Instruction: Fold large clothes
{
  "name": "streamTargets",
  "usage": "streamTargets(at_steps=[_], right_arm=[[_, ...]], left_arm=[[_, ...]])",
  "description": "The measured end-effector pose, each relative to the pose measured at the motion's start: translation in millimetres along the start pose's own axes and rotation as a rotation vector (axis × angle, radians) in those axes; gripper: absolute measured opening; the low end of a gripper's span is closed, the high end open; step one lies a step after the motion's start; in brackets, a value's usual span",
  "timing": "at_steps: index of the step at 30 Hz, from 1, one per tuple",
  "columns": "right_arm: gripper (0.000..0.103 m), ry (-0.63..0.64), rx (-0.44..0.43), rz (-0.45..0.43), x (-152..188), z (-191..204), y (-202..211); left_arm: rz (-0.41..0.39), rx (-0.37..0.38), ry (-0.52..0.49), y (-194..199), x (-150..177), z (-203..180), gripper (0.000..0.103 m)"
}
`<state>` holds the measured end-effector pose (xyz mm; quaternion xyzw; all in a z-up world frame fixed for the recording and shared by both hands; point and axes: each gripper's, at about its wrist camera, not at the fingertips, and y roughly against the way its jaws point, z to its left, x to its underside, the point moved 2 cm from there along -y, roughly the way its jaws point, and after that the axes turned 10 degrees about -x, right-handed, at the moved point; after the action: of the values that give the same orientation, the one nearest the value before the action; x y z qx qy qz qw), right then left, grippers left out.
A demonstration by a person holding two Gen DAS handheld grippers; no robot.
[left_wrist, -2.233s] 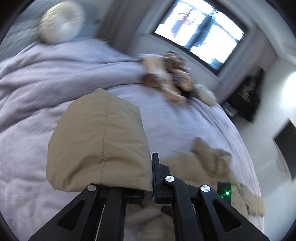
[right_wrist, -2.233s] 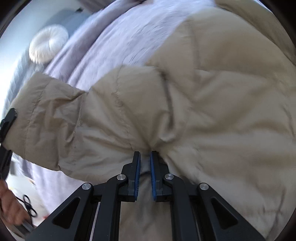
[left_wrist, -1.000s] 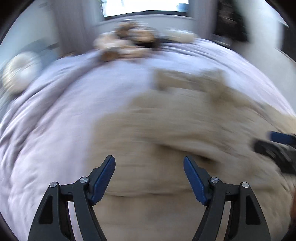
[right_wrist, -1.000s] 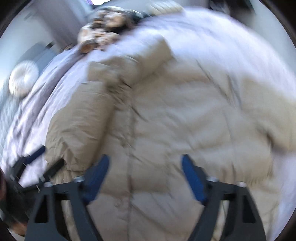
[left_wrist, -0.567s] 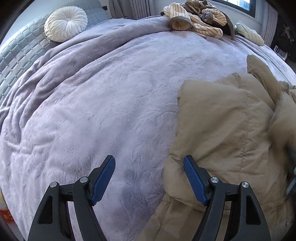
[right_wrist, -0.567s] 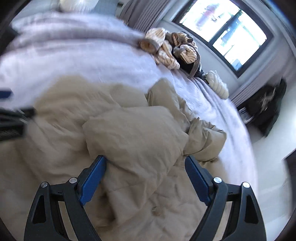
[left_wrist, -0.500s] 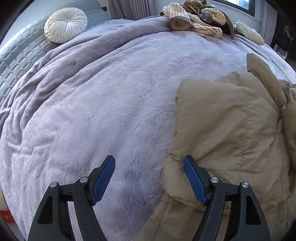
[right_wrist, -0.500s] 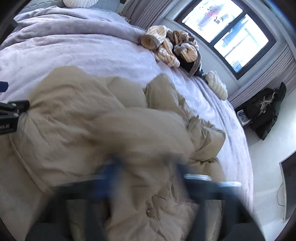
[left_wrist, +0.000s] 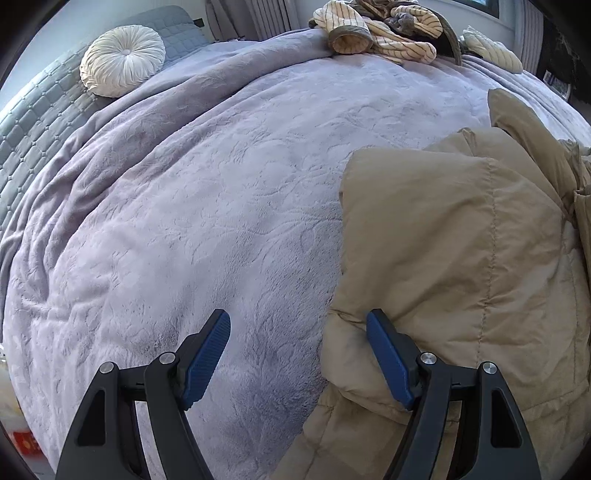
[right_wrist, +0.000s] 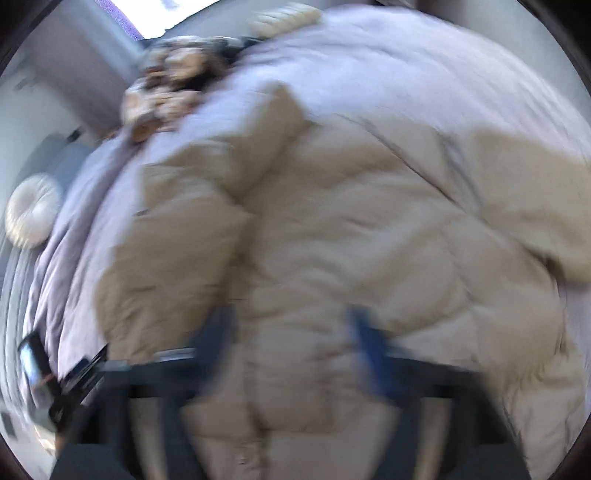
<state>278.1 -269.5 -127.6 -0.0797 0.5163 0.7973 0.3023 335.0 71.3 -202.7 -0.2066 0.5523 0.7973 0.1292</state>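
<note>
Lavender bed point(left_wrist: 221, 184) – jacket point(left_wrist: 461, 258) beside open left gripper point(left_wrist: 299, 354)

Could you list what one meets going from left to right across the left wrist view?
Grey quilted headboard → round white cushion → purple blanket → pile of striped clothes → tan puffer jacket.

A bulky tan quilted puffer jacket point(left_wrist: 480, 266) lies spread on the lilac plush bedspread, one padded sleeve folded inward across its body, stitched seams running along the panels. In the right wrist view the jacket point(right_wrist: 369, 240) is motion-blurred.
</note>
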Motion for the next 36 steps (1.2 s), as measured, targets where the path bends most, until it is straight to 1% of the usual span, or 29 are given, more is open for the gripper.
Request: streamTargets(at_steps=[1, 2, 3, 6, 8, 9, 10, 11, 12, 13, 14, 15, 16, 17, 18, 19, 21, 22, 23, 24, 25, 27, 29, 30, 32, 34, 36], right_arm=[[0.091, 0.081, -0.012, -0.015, -1.0, 20.8, -1.4], [0.091, 0.152, -0.001, -0.015, -0.7, 38.2, -6.1], [0.091, 0.246, 0.027, -0.019, -2.9, 61.9, -15.7], [0.091, 0.440, 0.096, -0.036, 5.6, 110.3, -41.3], [0.091, 0.530, 0.163, -0.028, 13.4, 129.9, -58.5], [0.091, 0.575, 0.213, -0.025, 14.6, 136.9, -71.2], [0.089, 0.597, 0.262, -0.028, 21.6, 137.5, -68.5], [0.086, 0.617, 0.327, -0.031, 21.7, 136.6, -74.8], [0.063, 0.620, 0.361, -0.040, 21.2, 135.1, -75.7], [0.017, 0.602, 0.363, -0.045, 21.7, 127.7, -73.5], [0.010, 0.566, 0.367, -0.043, 20.1, 120.6, -69.6], [0.010, 0.527, 0.366, -0.048, 18.1, 112.5, -66.1], [0.009, 0.450, 0.341, -0.063, 14.5, 95.5, -56.0], [0.009, 0.404, 0.333, -0.068, 12.9, 85.0, -49.3], [0.009, 0.313, 0.303, -0.072, 10.6, 66.2, -39.7], [0.009, 0.224, 0.252, -0.068, 9.7, 49.3, -33.6], [0.010, 0.077, 0.179, -0.048, 10.8, 22.6, -28.7], [0.012, -0.020, 0.111, -0.036, 12.3, 5.8, -26.3], [0.020, -0.113, 0.059, -0.028, 14.7, -10.0, -22.6], [0.035, -0.184, 0.041, -0.029, 19.0, -22.6, -17.6], [0.043, -0.232, 0.034, -0.036, 20.9, -32.4, -12.8], [0.043, -0.314, 0.023, -0.066, 23.6, -48.8, 6.7], [0.043, -0.323, 0.039, -0.098, 22.9, -53.4, 24.1], [0.043, -0.305, 0.036, -0.126, 19.2, -51.7, 35.6], [0.043, -0.244, -0.003, -0.153, 9.9, -39.6, 45.4], [0.043, -0.153, -0.057, -0.126, -4.1, -19.2, 38.9], [0.042, -0.051, -0.101, -0.080, -17.6, 3.6, 21.0]], left_arm=[[0.002, -0.004, 0.003, -0.1, 0.1, -0.6, 0.077], [0.002, -0.008, 0.005, 0.4, 0.7, -1.7, 0.077], [0.002, -0.011, 0.006, 0.6, 0.7, -2.4, 0.077], [0.001, -0.017, 0.006, 0.0, 0.6, -3.3, 0.077], [0.002, -0.017, 0.010, -0.6, 0.7, -3.4, 0.077], [0.001, -0.017, 0.011, -0.4, 1.1, -3.9, 0.077], [0.000, -0.017, 0.012, -0.8, 1.2, -4.0, 0.077], [0.001, -0.016, 0.011, -0.5, 1.1, -4.1, 0.077], [0.001, -0.015, 0.011, -0.8, 1.0, -3.8, 0.077], [0.001, -0.010, 0.012, -1.3, 0.8, -3.5, 0.077], [0.001, -0.005, 0.014, -1.9, 0.7, -3.0, 0.077], [0.001, 0.000, 0.015, -2.2, 1.0, -3.0, 0.077], [0.001, 0.009, 0.016, -3.2, 1.1, -2.7, 0.077], [0.001, 0.012, 0.016, -3.7, 1.4, -2.9, 0.078], [0.001, 0.015, 0.016, -4.3, 1.6, -3.4, 0.078], [0.001, 0.015, 0.014, -4.8, 1.4, -4.1, 0.079], [0.001, 0.007, 0.011, -5.5, 0.4, -4.8, 0.081], [0.004, 0.008, 0.011, -5.7, 0.0, -4.6, 0.081], [0.011, 0.012, 0.010, -5.6, -1.4, -3.5, 0.081], [0.015, 0.014, 0.010, -4.3, -3.2, -1.7, 0.081], [0.013, 0.016, 0.011, -1.0, -5.3, 0.8, 0.081], [-0.008, 0.017, 0.021, 7.2, -9.6, 6.2, 0.081], [-0.041, 0.030, 0.039, 17.1, -18.4, 14.2, 0.081], [-0.051, 0.037, 0.044, 20.0, -22.7, 15.4, 0.081], [-0.059, 0.049, 0.035, 21.9, -31.4, 11.5, 0.081], [-0.058, 0.043, 0.019, 20.7, -38.6, 2.0, 0.081], [-0.049, 0.060, 0.001, 18.2, -41.0, -9.8, 0.081]])
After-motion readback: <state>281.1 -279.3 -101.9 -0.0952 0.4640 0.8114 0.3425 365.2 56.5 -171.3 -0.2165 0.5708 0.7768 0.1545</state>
